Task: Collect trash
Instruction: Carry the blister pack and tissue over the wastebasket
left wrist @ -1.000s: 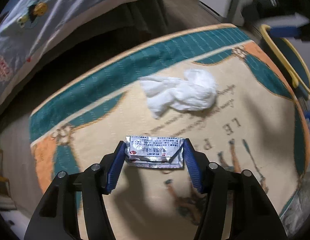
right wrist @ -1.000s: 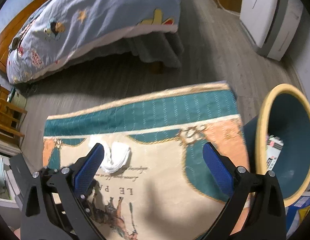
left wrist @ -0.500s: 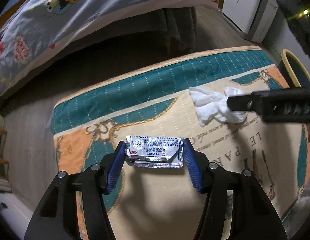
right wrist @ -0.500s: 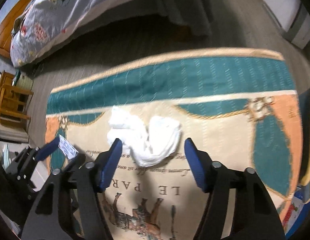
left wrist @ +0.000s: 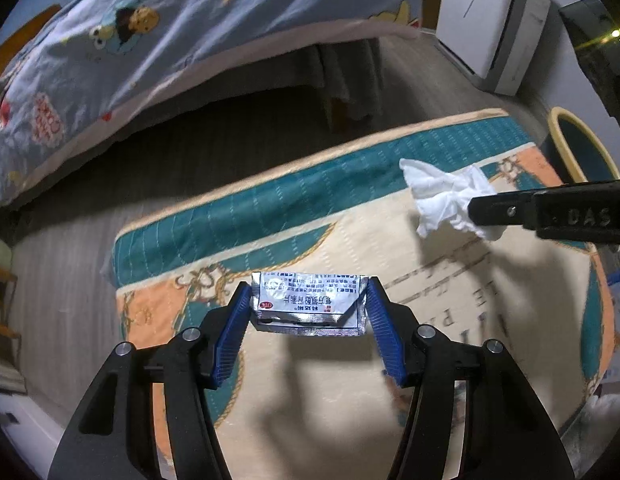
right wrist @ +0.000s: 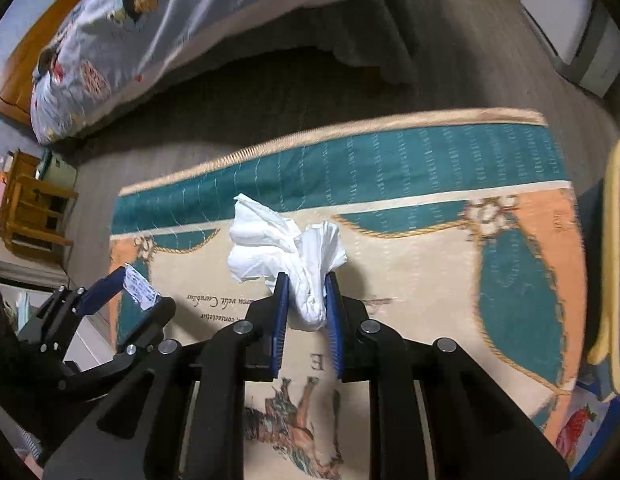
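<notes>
A silver foil sachet [left wrist: 308,302] is held clamped between the blue pads of the left gripper [left wrist: 308,312], above the patterned rug [left wrist: 349,400]. The right gripper's [right wrist: 306,304] jaws have just been closing, and a crumpled white tissue [right wrist: 286,248] is now pinched between them over the rug, with the yellow-rimmed bin [right wrist: 615,260] at the rug's right edge.

A dim bedroom with a grey wood-plank floor [right wrist: 461,60]. A bed [left wrist: 190,32] covered by a pale blue cartoon-print quilt stands beyond a rug [right wrist: 429,152] bordered in teal, with cream and orange panels. A white cabinet [left wrist: 489,20] stands to the right, a small wooden shelf [right wrist: 34,208] to the left.
</notes>
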Available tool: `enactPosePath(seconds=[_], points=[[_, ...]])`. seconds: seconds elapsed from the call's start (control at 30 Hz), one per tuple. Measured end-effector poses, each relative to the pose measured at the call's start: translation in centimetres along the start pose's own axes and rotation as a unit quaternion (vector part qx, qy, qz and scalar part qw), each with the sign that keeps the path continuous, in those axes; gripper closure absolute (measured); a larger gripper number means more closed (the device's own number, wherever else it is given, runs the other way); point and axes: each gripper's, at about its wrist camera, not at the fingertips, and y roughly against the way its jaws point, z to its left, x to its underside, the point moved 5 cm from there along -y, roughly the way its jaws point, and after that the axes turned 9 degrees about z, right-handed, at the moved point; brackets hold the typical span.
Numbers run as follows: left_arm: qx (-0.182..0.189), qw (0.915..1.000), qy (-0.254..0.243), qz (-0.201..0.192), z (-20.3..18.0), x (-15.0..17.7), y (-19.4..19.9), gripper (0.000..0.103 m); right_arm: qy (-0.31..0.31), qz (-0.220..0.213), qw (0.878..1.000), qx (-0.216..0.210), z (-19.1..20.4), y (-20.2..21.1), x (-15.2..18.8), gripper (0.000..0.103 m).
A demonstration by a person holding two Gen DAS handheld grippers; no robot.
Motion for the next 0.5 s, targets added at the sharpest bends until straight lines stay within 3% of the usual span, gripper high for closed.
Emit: enactPosePath(seconds=[0.2,0.5], points=[[-0.005,0.9997,-0.013,-0.021,-1.9,-0.6,1.5,0.044,0.011,-0.035,0.999,0.005,-1.7,4.2,0.7,0.085],[0.004,0.9976,-0.051,-0.048,-8.0,-2.7,3.0,0.044,-0.021,-0.073,0.997,0.014,-8.1,9.0,2.3,0.085]])
